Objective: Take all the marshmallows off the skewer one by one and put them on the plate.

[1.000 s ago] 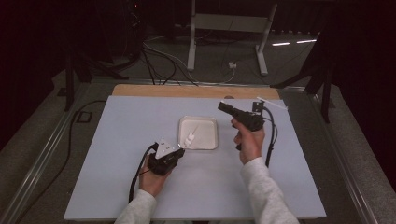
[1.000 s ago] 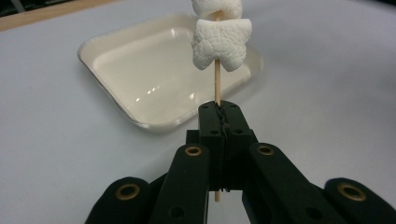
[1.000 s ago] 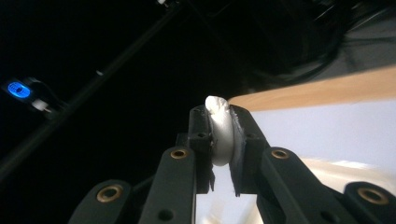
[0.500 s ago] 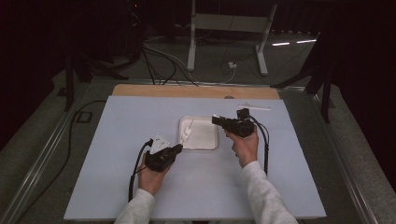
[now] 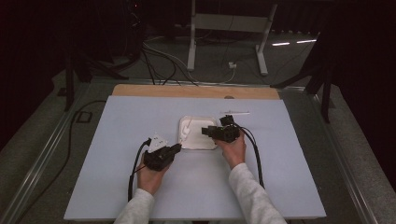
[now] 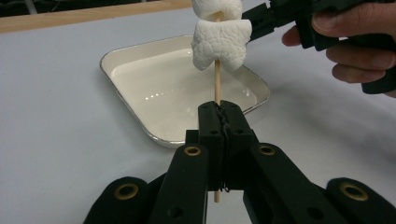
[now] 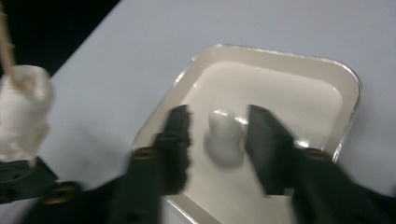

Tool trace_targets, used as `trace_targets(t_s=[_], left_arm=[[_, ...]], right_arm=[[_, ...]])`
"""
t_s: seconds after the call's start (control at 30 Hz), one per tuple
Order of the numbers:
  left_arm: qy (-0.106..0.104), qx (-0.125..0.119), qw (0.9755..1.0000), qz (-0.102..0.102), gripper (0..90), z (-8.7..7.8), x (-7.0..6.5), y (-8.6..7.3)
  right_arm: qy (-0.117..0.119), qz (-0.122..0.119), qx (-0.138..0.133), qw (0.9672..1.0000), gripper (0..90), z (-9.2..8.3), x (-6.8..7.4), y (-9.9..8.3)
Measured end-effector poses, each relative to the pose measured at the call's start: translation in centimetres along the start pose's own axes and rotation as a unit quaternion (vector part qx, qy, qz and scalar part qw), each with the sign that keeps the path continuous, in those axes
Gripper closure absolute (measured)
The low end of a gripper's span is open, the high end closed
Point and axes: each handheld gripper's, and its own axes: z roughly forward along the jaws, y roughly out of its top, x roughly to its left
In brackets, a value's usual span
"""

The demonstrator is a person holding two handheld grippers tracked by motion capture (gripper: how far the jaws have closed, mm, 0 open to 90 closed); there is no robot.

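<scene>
Left claw [image 6: 219, 122] clamped on skewer [image 6: 216, 84] carrying marshmallows [image 6: 218, 43], held beside tray [image 5: 184, 140] edge. Right claw [image 7: 218, 135] just opened, jaws apart around marshmallow [image 7: 225, 138] lying in tray. Bench [image 5: 116, 121] bare around tray.

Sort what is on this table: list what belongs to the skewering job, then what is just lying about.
In the job:
- wooden skewer with marshmallows, clamped in the left tool
- loose marshmallow in the white tray
- right tool, jaws just opening around it

Lying about:
- white stick beyond the tray
</scene>
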Motion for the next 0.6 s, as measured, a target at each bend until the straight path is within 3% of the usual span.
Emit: trace_targets(t_s=[0.2,0.33,0.6], left_arm=[[0.003,0.0,1.0,-0.004,90.0,0.0,0.2,0.0],[0.003,0.001,1.0,-0.005,90.0,0.0,0.2,0.0],[0.006,0.002,1.0,-0.005,90.0,0.1,0.2,0.0]], right_arm=[[0.004,0.009,0.012,0.9999,38.9,0.1,-0.2,-0.1],[0.04,0.011,-0.008,0.9991,31.8,-0.8,0.5,0.2],[0.093,0.009,-0.024,0.9953,28.6,-1.8,1.9,0.4]])
